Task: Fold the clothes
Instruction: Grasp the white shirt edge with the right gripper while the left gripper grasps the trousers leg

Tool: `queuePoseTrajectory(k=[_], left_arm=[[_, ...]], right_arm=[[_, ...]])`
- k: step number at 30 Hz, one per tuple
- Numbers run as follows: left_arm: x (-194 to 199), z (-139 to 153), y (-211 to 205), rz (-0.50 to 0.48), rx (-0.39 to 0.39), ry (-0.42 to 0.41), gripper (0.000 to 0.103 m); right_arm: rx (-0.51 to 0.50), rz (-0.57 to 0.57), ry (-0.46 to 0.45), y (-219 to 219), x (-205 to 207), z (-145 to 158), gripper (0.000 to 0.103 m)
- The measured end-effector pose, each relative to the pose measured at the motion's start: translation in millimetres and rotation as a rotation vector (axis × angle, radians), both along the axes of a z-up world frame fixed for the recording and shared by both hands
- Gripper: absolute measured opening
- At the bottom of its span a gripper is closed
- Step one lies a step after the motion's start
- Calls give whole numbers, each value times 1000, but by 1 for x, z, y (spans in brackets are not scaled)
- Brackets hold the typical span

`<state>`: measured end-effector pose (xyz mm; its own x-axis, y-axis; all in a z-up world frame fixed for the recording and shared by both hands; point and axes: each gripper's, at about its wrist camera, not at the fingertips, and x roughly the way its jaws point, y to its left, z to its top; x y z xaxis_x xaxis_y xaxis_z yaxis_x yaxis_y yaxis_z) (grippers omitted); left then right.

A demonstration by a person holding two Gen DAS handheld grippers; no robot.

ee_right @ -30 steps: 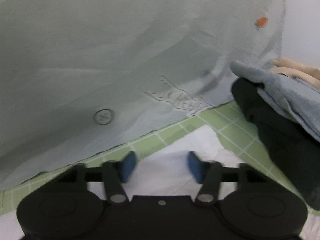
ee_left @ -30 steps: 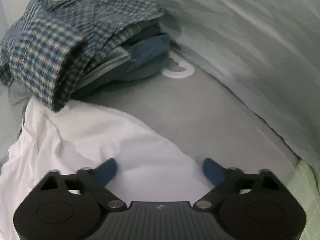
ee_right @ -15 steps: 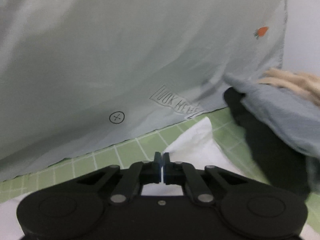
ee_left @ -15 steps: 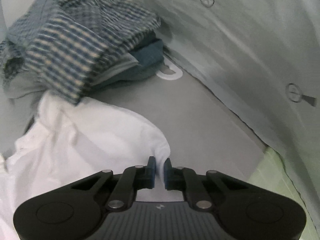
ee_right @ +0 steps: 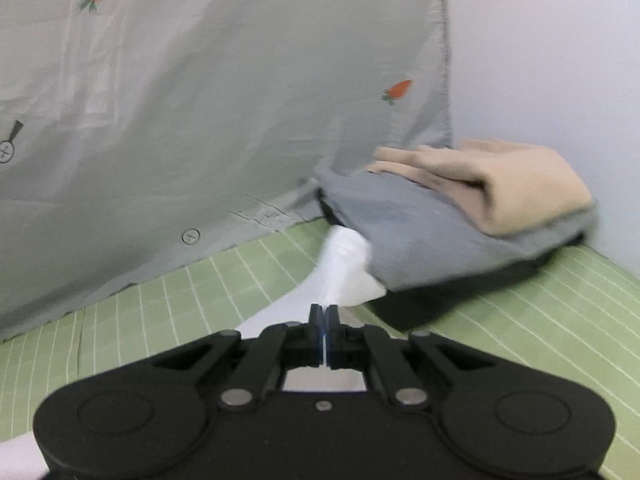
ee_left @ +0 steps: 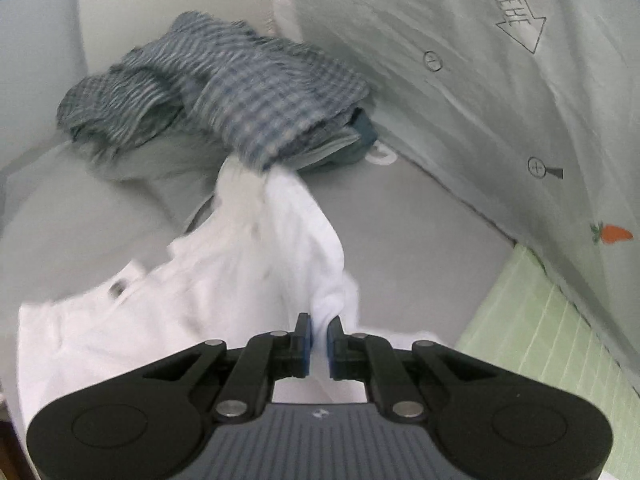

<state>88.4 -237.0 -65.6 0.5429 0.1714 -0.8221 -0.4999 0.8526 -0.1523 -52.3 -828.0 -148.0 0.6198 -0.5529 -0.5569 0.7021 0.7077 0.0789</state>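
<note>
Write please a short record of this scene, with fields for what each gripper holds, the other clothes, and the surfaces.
left gripper: shut on white cotton garment
right gripper: shut on another part of the white cotton garment
left pile: blue checked shirt on folded blue clothes, over the white garment's far end
right pile: folded beige cloth on folded grey cloth
surfaces: grey mat, green lined sheet
backdrop: pale carrot-print fabric

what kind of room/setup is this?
Probably a bed at home: a green grid-lined sheet, a carrot-print cloth hung behind, and piles of clothes, a checked shirt and a folded beige garment.
</note>
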Motion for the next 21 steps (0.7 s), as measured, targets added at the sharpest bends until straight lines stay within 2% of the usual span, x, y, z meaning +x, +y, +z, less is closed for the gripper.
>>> queuePoseTrajectory(k=[9, 13, 17, 19, 21], left_arm=[[-71, -1, 30, 25, -88, -14, 9], [-79, 17, 35, 0, -73, -79, 8], [-85, 40, 39, -36, -51, -142, 8], [-92, 39, 40, -43, -46, -140, 8], [-100, 34, 40, -48, -41, -127, 8]], right_arm=[[-13, -9, -3, 23, -87, 3, 1], [-52, -3, -35, 29, -107, 15, 1], [-143, -17, -51, 34, -126, 32, 0], [-198, -52, -58, 33, -140, 42, 0], [-189, -91, -78, 24, -158, 49, 0]])
